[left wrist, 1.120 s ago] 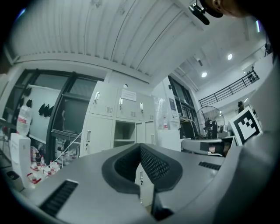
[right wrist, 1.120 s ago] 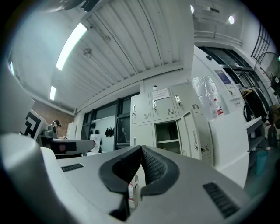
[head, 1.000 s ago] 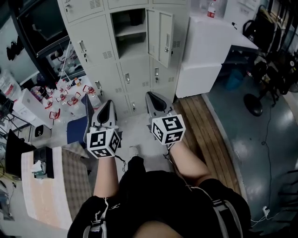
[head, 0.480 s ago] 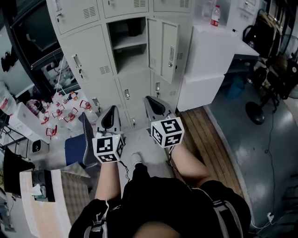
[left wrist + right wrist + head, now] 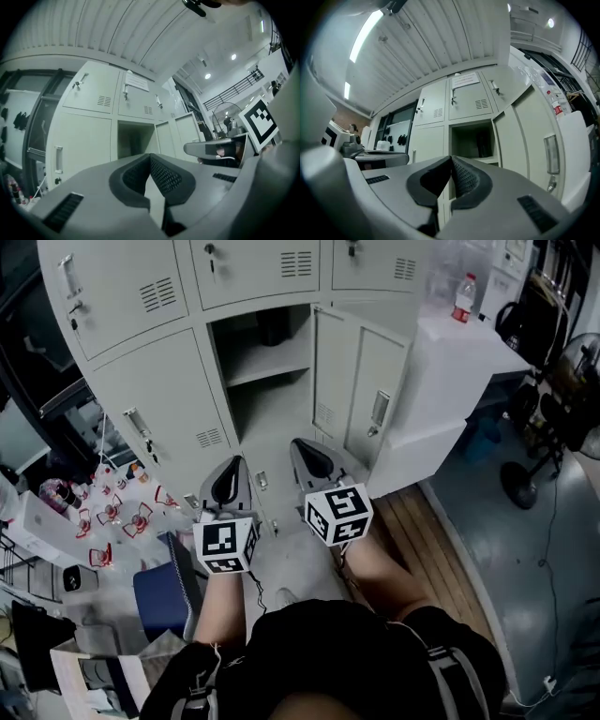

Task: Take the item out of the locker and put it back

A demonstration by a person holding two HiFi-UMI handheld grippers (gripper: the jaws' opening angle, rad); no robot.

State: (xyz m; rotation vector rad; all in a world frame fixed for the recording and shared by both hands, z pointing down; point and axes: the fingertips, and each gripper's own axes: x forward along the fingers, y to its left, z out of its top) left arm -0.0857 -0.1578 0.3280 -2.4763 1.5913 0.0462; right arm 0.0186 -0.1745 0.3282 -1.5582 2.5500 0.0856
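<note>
The grey locker bank fills the top of the head view, and one compartment (image 5: 267,381) stands open with its door (image 5: 375,404) swung right. A dark item (image 5: 273,326) stands on that compartment's upper shelf; it also shows as a dark upright shape (image 5: 483,143) in the right gripper view. My left gripper (image 5: 230,474) and right gripper (image 5: 309,456) are held side by side below the opening, pointing at it and well short of it. Both are shut with nothing between the pads (image 5: 161,176), (image 5: 464,178). The left gripper view shows the open compartment (image 5: 133,138) straight ahead.
A white cabinet (image 5: 450,352) with a water bottle (image 5: 462,298) on top stands right of the open door. Small bottles (image 5: 112,517) and a blue seat (image 5: 159,596) crowd the floor at left. A wooden platform (image 5: 422,531) and a fan (image 5: 572,362) lie at right.
The lockers have come nearer and larger in the head view, and the open compartment now sits just above the grippers. Both grippers stay shut and side by side.
</note>
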